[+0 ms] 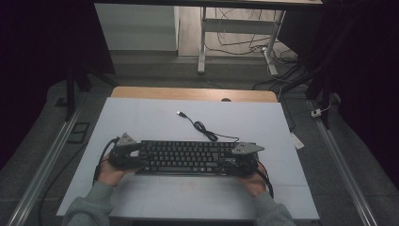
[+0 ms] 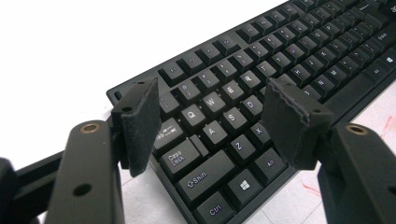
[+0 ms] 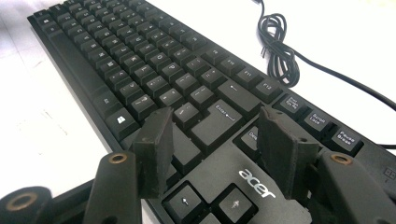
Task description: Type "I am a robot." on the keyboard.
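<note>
On the white worktop (image 1: 141,117), near its front edge, lies the black keyboard (image 1: 188,157), flat, cable (image 1: 202,126) coiled just behind. At its left end hovers the left gripper (image 2: 212,119), jaws spread over the keys, clamping nothing; at its right end the right gripper (image 3: 212,149), likewise apart. Risks: pads pressing keys instead of edges, lopsided lifting, cable snagging behind.

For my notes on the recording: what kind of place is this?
Probably a lab or office workspace: a black Acer keyboard lies on a white-topped table, and behind it loose dark cables trail over the floor by a white metal desk frame.
</note>
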`<state>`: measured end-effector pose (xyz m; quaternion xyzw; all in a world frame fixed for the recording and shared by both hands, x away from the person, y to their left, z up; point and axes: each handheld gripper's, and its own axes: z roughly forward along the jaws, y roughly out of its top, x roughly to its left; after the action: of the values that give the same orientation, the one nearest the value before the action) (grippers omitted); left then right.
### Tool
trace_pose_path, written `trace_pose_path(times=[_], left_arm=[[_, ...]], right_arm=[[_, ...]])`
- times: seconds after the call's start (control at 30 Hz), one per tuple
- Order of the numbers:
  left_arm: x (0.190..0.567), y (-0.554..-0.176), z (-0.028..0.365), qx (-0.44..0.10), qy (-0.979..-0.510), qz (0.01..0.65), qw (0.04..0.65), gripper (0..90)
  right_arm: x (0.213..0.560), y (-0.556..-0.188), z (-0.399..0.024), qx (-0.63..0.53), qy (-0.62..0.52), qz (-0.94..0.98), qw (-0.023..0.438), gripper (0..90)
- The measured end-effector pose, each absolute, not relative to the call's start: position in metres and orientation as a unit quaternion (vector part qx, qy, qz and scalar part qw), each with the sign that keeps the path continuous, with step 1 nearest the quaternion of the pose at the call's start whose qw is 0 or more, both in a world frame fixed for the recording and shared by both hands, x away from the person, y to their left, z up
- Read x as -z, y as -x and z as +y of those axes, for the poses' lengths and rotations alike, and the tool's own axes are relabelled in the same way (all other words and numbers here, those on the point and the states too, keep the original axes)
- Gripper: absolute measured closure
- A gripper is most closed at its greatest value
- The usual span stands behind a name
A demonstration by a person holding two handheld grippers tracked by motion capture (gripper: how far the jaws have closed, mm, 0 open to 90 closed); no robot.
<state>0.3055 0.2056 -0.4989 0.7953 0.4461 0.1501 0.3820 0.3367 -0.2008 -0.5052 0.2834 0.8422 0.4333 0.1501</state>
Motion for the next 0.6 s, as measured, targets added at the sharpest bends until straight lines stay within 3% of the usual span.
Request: trace_pose_path(times=[0.6], left_arm=[[0.501, -0.307, 0.2, -0.158, -0.797, 0.447, 0.374, 34.9]], right_arm=[[0.497, -0.337, -0.171, -0.464, -0.265, 0.835, 0.132, 47.1]])
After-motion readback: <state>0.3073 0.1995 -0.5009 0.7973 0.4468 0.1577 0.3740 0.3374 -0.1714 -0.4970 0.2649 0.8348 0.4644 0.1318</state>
